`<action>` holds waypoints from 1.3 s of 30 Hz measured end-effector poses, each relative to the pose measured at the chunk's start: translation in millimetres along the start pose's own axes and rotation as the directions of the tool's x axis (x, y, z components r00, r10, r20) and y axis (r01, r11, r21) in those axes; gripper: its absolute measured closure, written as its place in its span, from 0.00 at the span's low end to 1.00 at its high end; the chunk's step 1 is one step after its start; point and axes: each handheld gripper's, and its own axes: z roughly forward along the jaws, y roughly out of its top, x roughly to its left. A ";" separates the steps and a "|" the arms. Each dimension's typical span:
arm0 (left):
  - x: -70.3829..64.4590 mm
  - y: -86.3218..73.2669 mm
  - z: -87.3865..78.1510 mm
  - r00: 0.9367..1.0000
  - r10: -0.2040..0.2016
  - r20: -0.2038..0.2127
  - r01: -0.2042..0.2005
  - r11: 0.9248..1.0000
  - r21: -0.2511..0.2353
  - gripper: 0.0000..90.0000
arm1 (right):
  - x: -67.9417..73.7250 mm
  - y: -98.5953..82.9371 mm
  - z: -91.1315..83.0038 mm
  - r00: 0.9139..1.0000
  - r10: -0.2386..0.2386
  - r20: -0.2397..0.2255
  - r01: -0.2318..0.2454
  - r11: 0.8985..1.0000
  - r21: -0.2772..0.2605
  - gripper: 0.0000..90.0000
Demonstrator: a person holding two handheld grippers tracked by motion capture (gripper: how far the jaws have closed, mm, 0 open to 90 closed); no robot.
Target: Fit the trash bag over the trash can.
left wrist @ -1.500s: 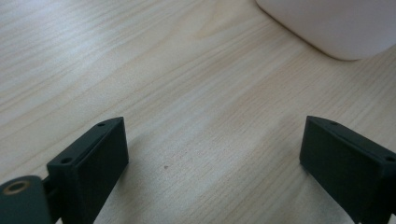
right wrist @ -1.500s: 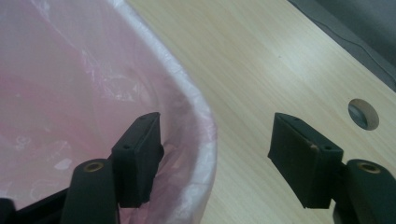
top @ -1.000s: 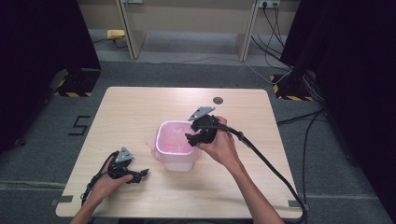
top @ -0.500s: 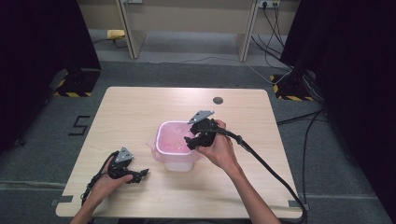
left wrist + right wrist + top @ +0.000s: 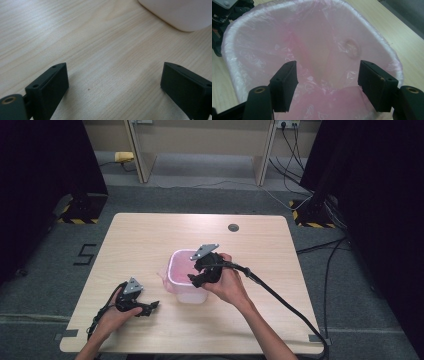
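1. A light wooden table (image 5: 150,235) stands on a grey carpet floor (image 5: 200,195), with dark curtains at both sides and cables on the floor behind.
2. Nearest, the left gripper (image 5: 145,307) lies low over the table near the front left. In the left gripper view (image 5: 113,87) its jaws are wide apart, with only bare wood between them.
3. Just beyond it, near the table's middle, stands one white bin (image 5: 192,292), upright, its mouth facing up. A corner of it is cut off at the top of the left gripper view (image 5: 175,15).
4. One pink bag (image 5: 317,50) lines the bin and folds over its rim. Its bottom is hard to make out.
5. The right gripper (image 5: 200,275) is at the bin's right rim, pointing into the mouth. Its jaws (image 5: 327,75) are wide apart over the bag and grasp nothing.
6. Farther, one dark round grommet (image 5: 233,227) sits near the far edge.
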 end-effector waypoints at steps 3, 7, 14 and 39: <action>0.0 0.0 -0.1 1.000 0.001 0.000 -0.001 1.000 0.002 0.08 | -1.2 0.7 -4.8 1.000 0.004 0.004 -0.004 0.999 -0.036 0.34; 0.0 0.0 -0.1 1.000 0.000 0.000 0.000 1.000 0.001 0.08 | -7.3 2.8 -20.4 0.999 0.024 0.046 -0.020 0.995 -0.095 0.32; -0.7 -0.2 -0.4 1.000 -0.003 -0.005 0.003 1.000 0.002 0.08 | -25.1 -5.4 -38.5 0.993 0.078 0.093 -0.064 0.987 -0.148 0.30; -1.1 -0.1 0.1 1.000 -0.009 -0.008 0.009 1.000 0.005 0.06 | -68.6 -109.2 -43.0 0.948 0.270 0.170 -0.223 0.942 -0.250 0.28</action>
